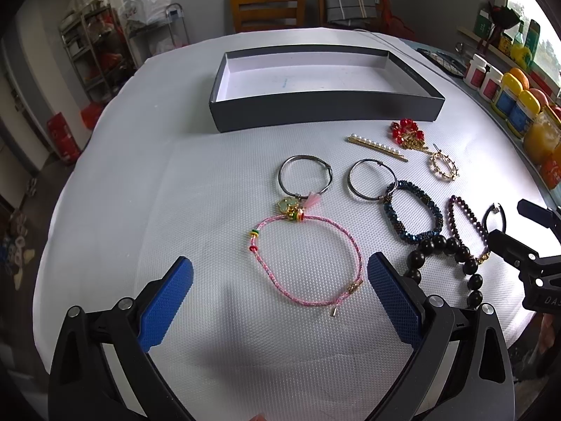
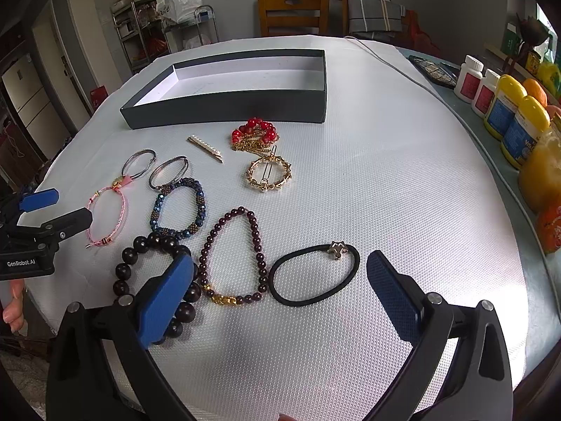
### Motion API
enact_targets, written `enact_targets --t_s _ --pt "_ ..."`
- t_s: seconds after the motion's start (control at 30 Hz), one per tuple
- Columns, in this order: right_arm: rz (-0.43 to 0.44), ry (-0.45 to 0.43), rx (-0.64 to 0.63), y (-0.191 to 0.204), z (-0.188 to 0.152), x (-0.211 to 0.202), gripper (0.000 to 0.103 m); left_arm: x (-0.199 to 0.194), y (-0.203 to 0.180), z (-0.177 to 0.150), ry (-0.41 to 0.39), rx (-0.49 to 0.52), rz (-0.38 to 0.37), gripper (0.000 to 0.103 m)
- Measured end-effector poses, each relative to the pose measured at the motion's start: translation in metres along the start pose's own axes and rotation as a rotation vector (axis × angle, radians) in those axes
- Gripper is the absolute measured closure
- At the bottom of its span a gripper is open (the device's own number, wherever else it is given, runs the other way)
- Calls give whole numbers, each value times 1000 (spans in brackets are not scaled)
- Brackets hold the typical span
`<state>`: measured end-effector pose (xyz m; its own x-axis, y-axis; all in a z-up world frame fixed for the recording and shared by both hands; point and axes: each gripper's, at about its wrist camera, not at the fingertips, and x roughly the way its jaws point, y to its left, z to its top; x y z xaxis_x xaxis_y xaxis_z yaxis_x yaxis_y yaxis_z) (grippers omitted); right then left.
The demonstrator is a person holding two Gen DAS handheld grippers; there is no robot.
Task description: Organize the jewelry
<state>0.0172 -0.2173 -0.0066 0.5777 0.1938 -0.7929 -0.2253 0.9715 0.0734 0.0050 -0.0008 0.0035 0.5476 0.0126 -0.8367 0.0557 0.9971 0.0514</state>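
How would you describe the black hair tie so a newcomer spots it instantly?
Start at the dark open box and come down past the jewelry. Nearest the right gripper lies the black hair tie. Unlike the beaded bracelets beside it, it is a smooth band with one small star charm.

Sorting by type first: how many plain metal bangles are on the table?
2. One bangle lies beside the pink cord bracelet; the other bangle sits right of it, touching the blue beaded bracelet. None seems hidden.
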Motion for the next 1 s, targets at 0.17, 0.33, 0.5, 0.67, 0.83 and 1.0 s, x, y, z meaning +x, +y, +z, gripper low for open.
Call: enact_targets --t_s 0.17,0.33,0.5,0.67,0.83,1.0 --pt "-1 -1 -1 0 0 0 6 0 0 0 0 -1 -2 2" --pt "-2 -13 -7 -4 7 3 6 2 4 6 -12 -4 -9 2" --pt "-5 -62 -1 -13 25 4 6 0 16 20 -48 -19 -34 2" --pt "-7 -91 -28 -17 47 9 6 5 25 32 -61 -1 -44 2" --pt "-3 -90 -57 -16 72 23 6 12 26 44 -70 50 -38 2" --pt "26 -58 -73 -14 92 42 19 24 32 53 -64 75 -60 2"
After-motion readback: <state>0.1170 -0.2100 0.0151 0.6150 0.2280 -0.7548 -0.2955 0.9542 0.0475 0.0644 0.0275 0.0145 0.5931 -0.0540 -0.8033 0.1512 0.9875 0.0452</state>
